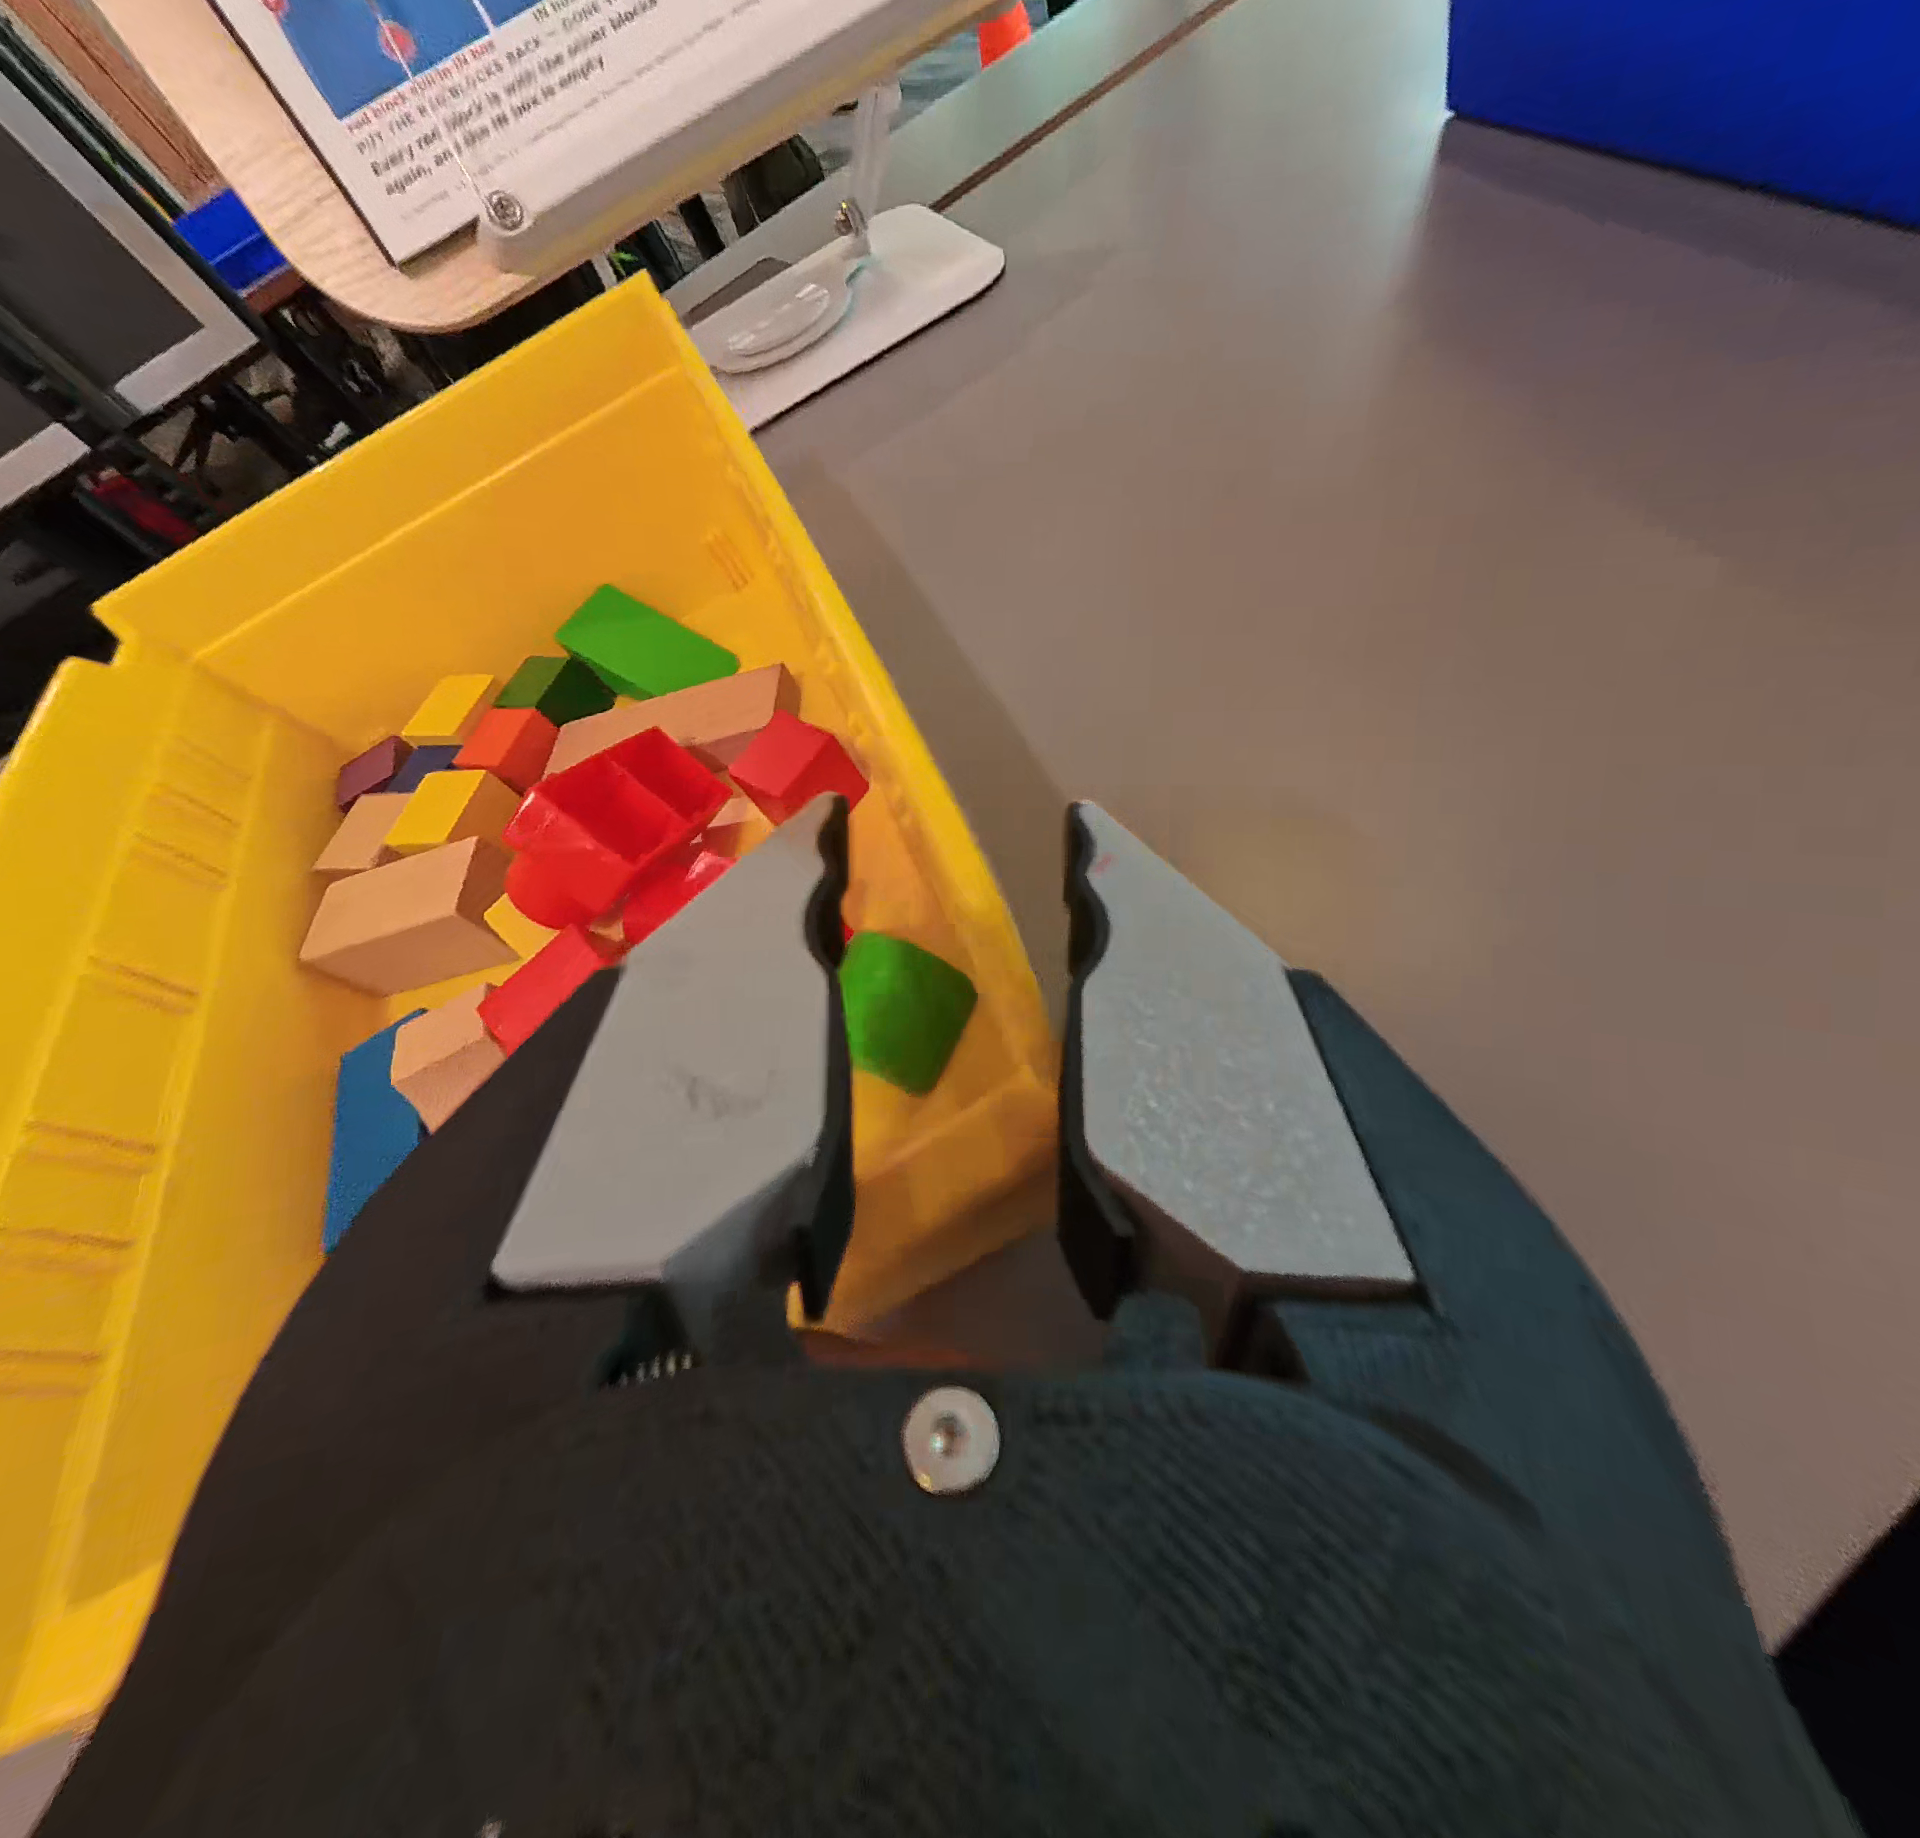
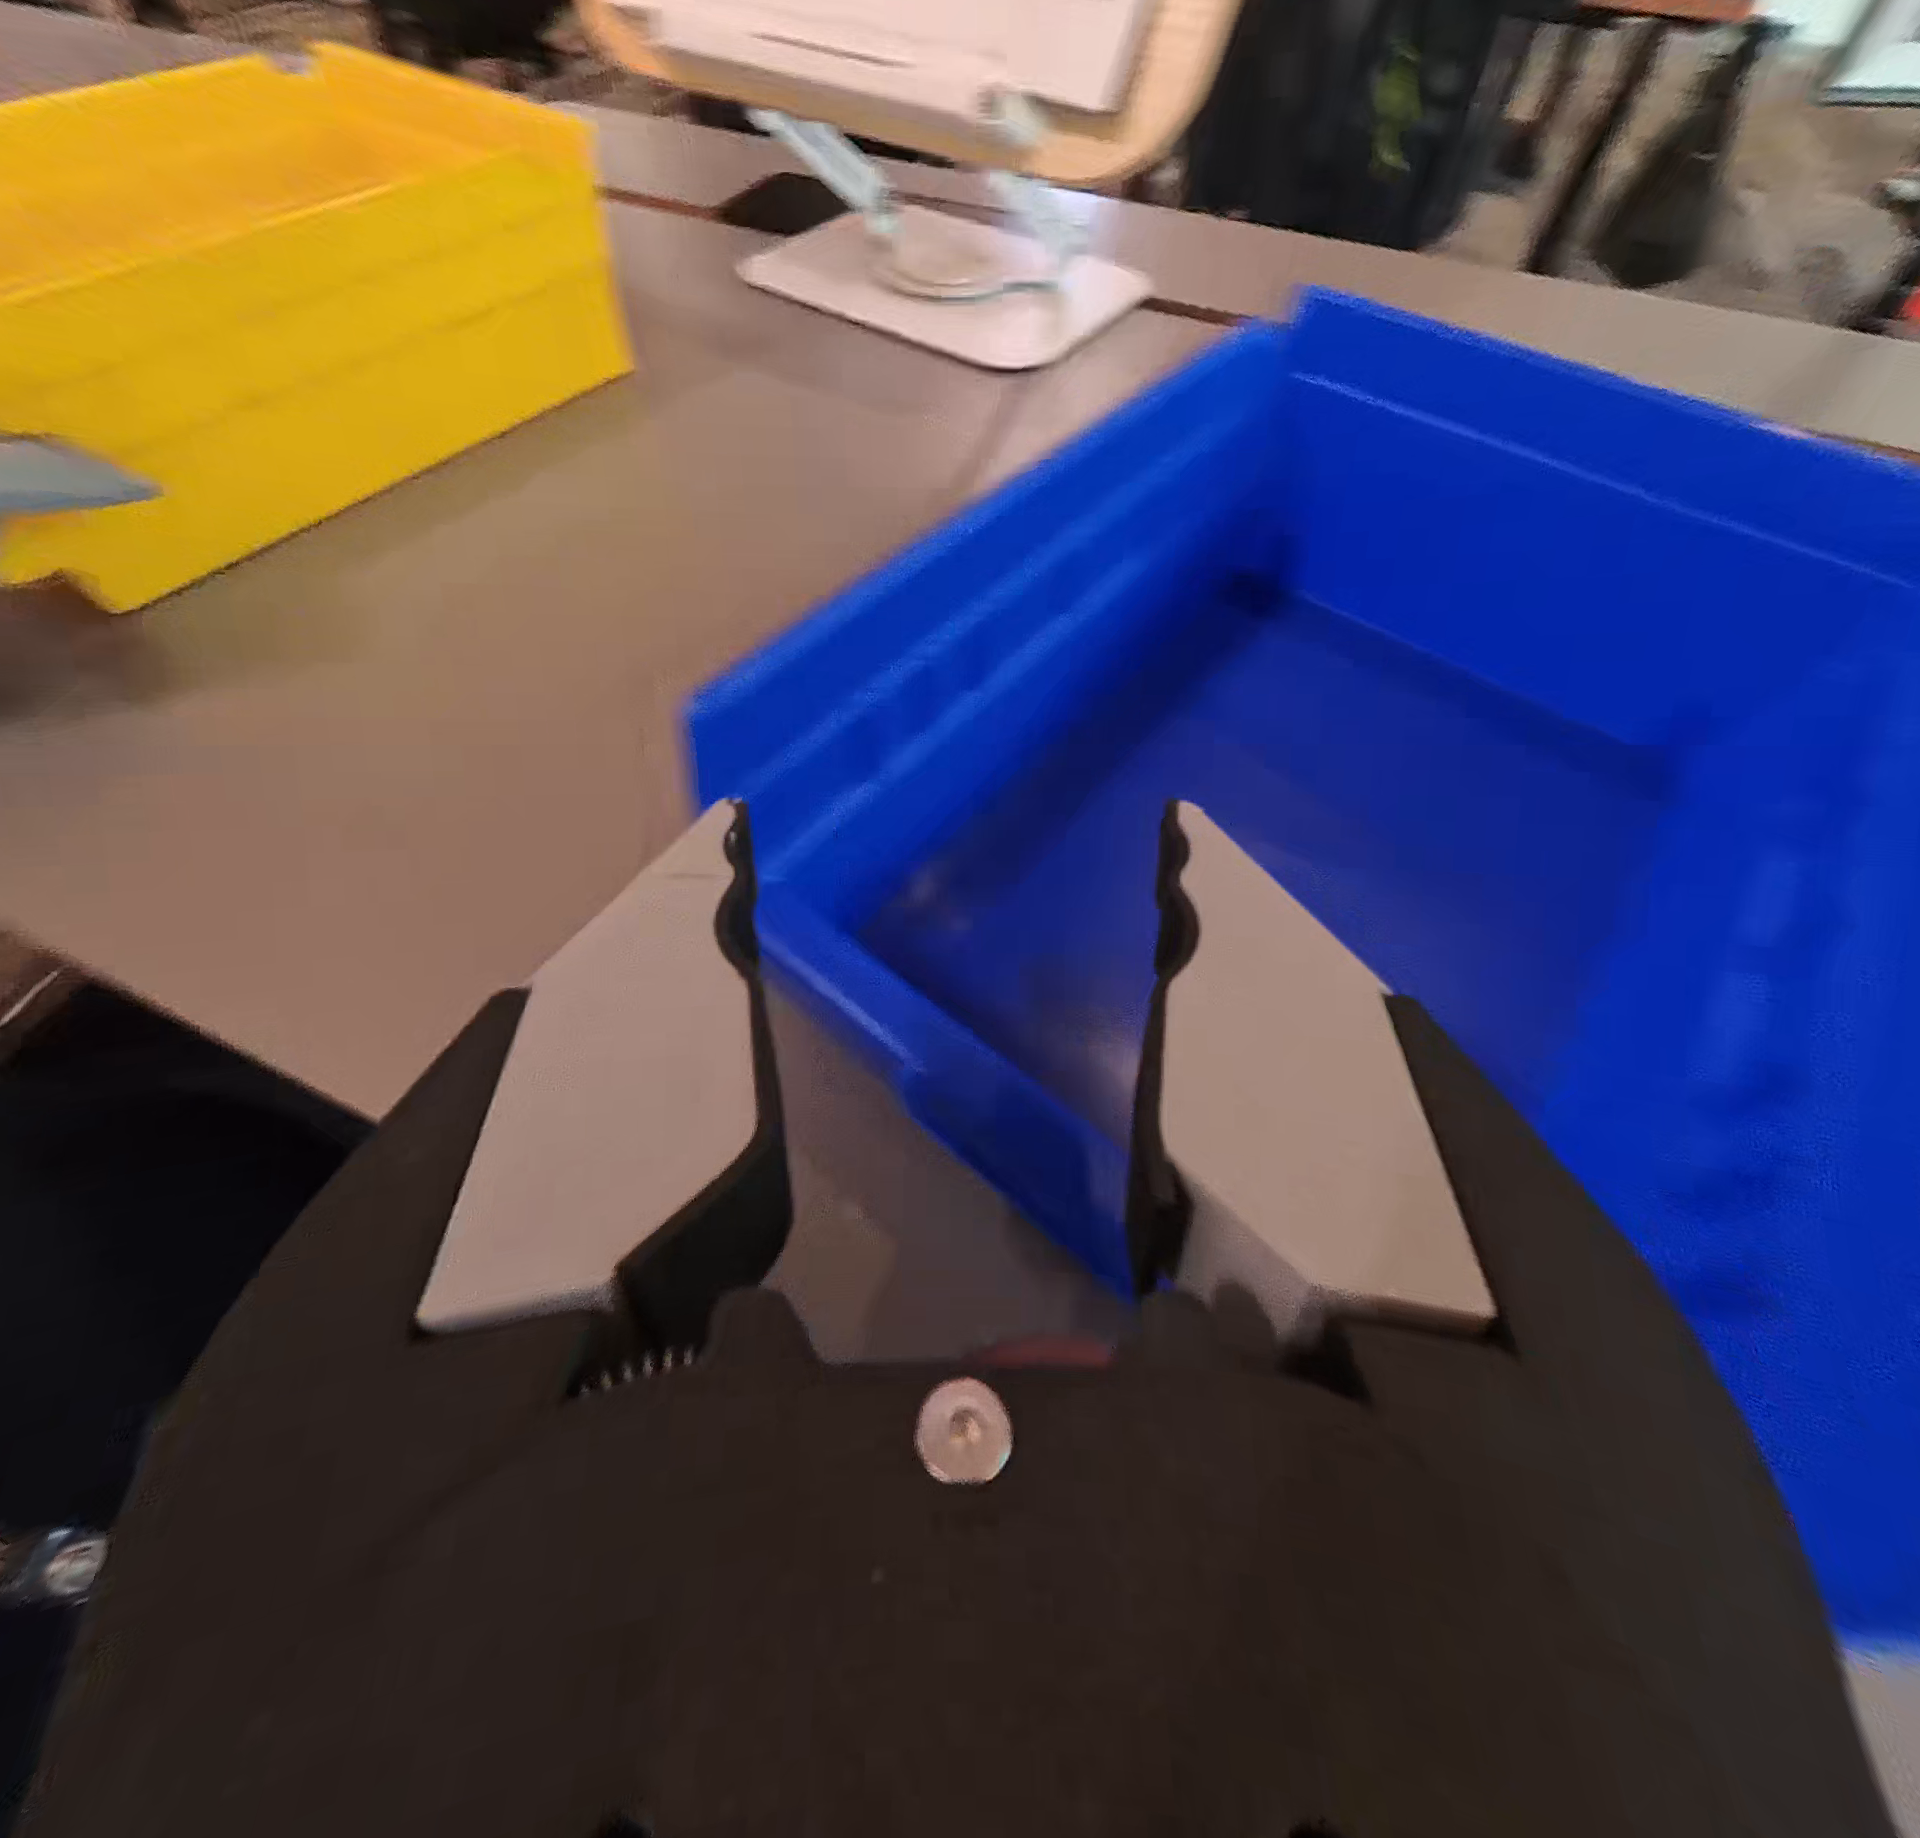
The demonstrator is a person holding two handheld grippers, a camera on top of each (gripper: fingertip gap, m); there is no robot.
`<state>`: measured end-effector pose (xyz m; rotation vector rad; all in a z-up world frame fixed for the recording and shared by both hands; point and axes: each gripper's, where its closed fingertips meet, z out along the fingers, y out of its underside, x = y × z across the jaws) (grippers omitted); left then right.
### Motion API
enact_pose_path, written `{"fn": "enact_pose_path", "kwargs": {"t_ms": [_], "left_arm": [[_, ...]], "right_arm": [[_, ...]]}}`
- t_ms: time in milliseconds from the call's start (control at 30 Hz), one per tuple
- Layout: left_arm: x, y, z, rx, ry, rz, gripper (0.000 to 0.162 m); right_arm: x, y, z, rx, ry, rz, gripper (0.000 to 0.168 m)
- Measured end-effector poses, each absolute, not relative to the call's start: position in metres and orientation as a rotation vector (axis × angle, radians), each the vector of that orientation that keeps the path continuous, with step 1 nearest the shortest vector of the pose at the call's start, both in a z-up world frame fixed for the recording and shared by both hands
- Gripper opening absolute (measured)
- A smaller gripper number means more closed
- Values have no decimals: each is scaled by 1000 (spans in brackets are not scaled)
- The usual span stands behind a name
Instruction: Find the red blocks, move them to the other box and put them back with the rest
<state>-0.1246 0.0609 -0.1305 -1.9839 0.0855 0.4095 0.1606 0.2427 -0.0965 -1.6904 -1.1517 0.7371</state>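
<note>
**Both grippers empty, red blocks in yellow bin**

Left gripper (image 1: 951, 838): black textured printed body, flat grey finger plates with wavy black inner edges. Jaws parted to a moderate gap, nothing between them. It straddles the right wall of the yellow ribbed plastic bin (image 1: 582, 500), left finger over the interior, right finger over the grey matte tabletop (image 1: 1403, 593).

Bin contents, centre left of the left wrist view: a jumbled pile of painted and bare wooden blocks. Red blocks cluster mid-pile: a glossy red open-topped piece (image 1: 613, 822) that looks moulded, a red cube (image 1: 795, 765) just right of it near the fingertip, and a red bar (image 1: 540, 993) lower down, part-hidden by the left finger. Around them: a green slab (image 1: 644, 640), a green rounded wedge (image 1: 899, 1009) against the right wall, bare wood bricks (image 1: 400, 915), yellow, orange and purple cubes, and a blue flat piece in the lower corner.

Right gripper (image 2: 954, 822): same build, jaws wide, holding nothing. It hangs over the near left corner of the blue plastic bin (image 2: 1507, 500), smooth-walled; the floor that shows is bare, though the view is motion-blurred.

Upper centre of both views: a wood-backed instruction board on a white stand (image 2: 935, 271), between the bins.
</note>
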Motion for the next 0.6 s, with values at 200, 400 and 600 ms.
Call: {"fn": "enact_pose_path", "kwargs": {"t_ms": [200, 400, 600], "left_arm": [[-169, 43, -122, -1923, -44, 593, 5], [-190, 22, -122, -1929, -107, 621, 5], [-196, 22, -118, -1880, -237, 677, 3]], "right_arm": [[104, 238, -132, -1711, -1173, 560, 85], [85, 236, -138, -1667, -1296, 584, 49], [81, 222, -140, -1557, -1539, 743, 49]]}}
